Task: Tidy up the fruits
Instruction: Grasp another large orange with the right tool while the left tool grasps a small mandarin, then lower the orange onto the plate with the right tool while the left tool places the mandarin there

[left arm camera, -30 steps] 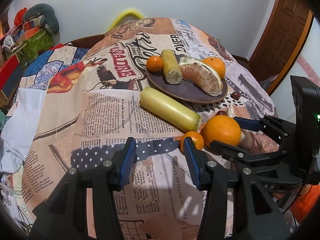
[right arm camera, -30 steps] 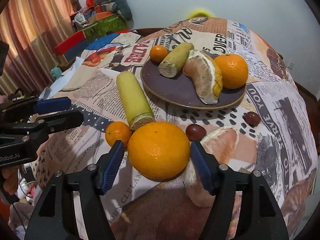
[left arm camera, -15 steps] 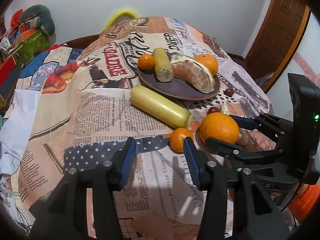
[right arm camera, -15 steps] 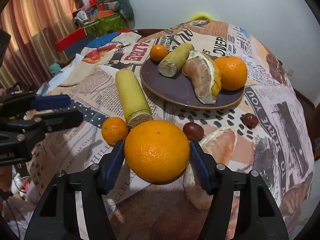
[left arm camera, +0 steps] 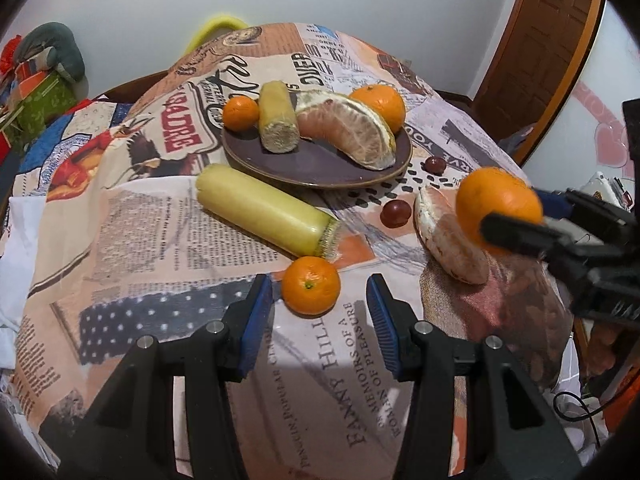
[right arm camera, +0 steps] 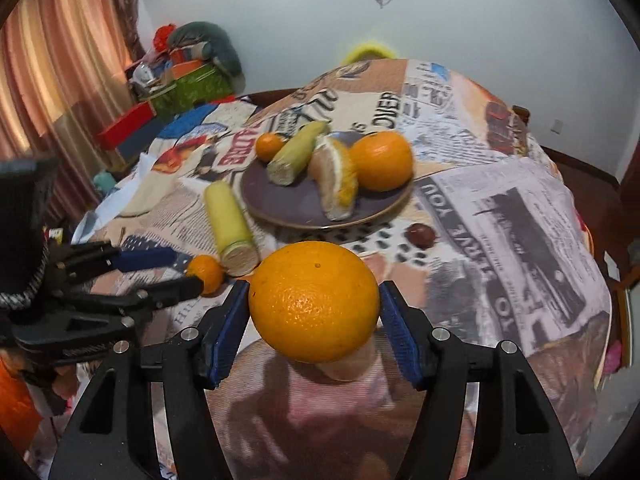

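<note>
On tablecloth (left arm camera: 168, 240), corn cob (left arm camera: 266, 216) lies flat, cut end nearest small orange (left arm camera: 310, 286).

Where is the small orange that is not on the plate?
In the left wrist view, the small orange lies on the tablecloth between the open fingers of the left gripper, just below the cut end of the long yellow piece.
</note>
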`<state>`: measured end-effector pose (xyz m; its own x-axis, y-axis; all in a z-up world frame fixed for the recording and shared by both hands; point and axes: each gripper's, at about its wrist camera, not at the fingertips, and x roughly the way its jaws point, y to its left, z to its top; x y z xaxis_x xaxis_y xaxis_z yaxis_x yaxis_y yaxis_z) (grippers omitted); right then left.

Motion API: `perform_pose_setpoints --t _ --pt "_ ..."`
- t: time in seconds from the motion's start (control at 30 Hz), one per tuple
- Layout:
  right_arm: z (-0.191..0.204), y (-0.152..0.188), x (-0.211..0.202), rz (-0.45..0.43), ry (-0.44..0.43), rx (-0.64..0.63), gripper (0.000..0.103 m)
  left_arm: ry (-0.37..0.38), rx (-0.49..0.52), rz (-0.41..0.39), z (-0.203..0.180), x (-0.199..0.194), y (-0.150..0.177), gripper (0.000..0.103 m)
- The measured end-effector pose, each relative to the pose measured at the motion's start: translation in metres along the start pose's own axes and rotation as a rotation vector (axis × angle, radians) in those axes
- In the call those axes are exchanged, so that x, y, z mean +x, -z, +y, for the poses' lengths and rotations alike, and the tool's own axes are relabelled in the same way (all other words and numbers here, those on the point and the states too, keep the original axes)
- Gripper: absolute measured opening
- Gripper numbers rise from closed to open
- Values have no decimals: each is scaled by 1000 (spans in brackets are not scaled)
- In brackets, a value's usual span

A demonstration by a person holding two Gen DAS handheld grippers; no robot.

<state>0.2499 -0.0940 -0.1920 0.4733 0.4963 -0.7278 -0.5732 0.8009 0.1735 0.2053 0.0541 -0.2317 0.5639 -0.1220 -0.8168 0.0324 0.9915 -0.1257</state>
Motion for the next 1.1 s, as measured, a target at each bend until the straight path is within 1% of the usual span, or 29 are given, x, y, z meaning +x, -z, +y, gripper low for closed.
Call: perform_pose_setpoints --t 0.1,0.17,0.23,0.27,0.3,0.33,0.4,0.5,0.6,0.83,1.1 --pt "-8 -1 -3 -11 16 16 61 1 4 11 -2 8 0 48" --pt "-12 -2 -4 -12 17 28 61 -16 4 9 -2 11 -1 48" --pt "-16 -2 -5 -12 15 40 61 -25 -7 9 1 14 -1 43" --pt "-17 -1 -6 -12 16 42 61 -28 -13 11 3 15 -1 40" --pt "-18 0 -6 -13 17 43 61 -30 -16 11 4 16 -1 35" --pt "-19 1 -6 -13 17 44 61 -35 -19 11 6 16 -1 33" --pt "-20 0 -6 -12 15 46 61 -21 -25 9 9 15 0 33" --pt "-20 0 -6 -16 15 45 61 -32 -19 2 9 11 1 32" --pt "-21 -3 -8 -24 10 49 61 -32 -19 -27 10 0 -3 32" --pt "-22 -23 -14 -68 19 37 61 -52 -21 -117 17 -24 -29 33" --pt "-22 -55 -13 -123 26 8 61 -56 -31 -173 26 -23 -61 33"
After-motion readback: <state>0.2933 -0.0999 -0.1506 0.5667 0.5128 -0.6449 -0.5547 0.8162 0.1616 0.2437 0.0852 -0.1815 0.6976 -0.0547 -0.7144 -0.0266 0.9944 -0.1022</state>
